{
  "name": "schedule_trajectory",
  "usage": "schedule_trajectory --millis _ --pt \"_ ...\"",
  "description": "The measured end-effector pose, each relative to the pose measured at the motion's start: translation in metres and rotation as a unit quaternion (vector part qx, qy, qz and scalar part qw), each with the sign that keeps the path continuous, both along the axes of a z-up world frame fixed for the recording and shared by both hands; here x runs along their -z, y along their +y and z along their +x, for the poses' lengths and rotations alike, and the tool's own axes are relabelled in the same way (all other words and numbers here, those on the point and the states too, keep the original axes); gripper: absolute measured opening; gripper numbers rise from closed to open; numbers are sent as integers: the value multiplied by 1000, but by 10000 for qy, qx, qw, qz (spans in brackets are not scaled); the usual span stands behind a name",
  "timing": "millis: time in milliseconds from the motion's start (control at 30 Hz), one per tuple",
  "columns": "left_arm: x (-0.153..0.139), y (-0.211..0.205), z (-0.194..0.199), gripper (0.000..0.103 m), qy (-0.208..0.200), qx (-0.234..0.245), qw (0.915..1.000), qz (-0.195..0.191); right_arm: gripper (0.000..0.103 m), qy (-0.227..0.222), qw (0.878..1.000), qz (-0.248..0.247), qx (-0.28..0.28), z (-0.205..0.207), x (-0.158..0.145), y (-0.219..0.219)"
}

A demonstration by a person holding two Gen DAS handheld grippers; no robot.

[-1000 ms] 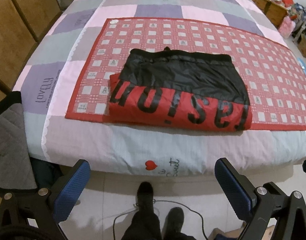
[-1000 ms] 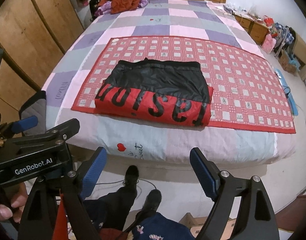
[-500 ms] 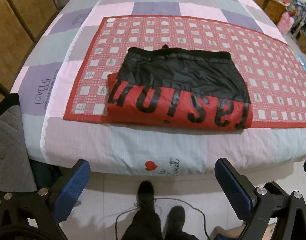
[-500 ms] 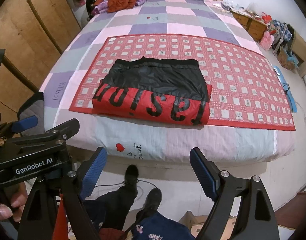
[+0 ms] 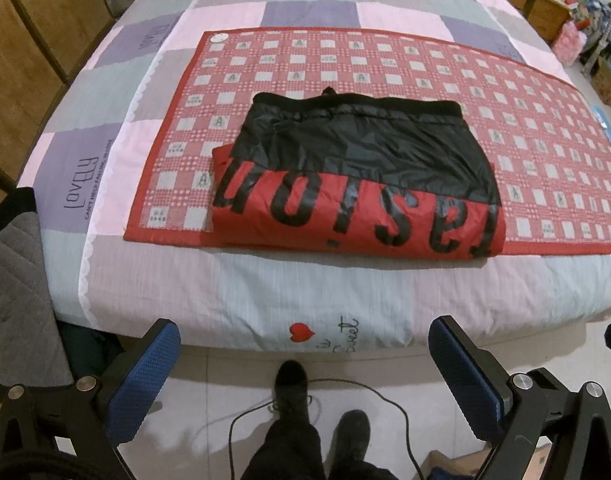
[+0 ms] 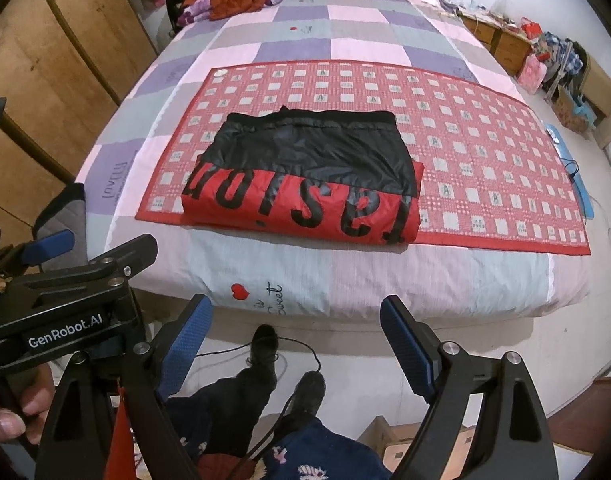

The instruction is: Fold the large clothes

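Red-and-black jacket (image 5: 357, 184), folded into a rectangle, big black lettering upside down

The red checked mat (image 5: 385, 60) is cut off at the left wrist view's right edge. The folded jacket's (image 5: 357, 184) sleeves are hidden inside its folds. Small print on the bedspread (image 5: 265, 300) cannot be read.

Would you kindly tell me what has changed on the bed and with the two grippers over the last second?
Nothing has visibly changed. The folded jacket lies as it did on the red checked mat, and the left gripper and right gripper stay open and empty, short of the bed.
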State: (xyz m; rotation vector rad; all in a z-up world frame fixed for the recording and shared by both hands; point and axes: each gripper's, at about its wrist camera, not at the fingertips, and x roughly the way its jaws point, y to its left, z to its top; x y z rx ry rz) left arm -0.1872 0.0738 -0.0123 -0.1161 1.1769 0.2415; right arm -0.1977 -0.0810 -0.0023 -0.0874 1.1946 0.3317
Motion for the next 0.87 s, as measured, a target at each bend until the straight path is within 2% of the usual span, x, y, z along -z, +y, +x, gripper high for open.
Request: schedule_trajectory --millis 700,867 --pt "0 1 1 103 -15 -2 10000 -10 89 32 10000 6 16 -3 1 -5" --pt "1 8 -3 103 -141 -7 9999 -17 89 3 10000 5 22 -7 4 -4"
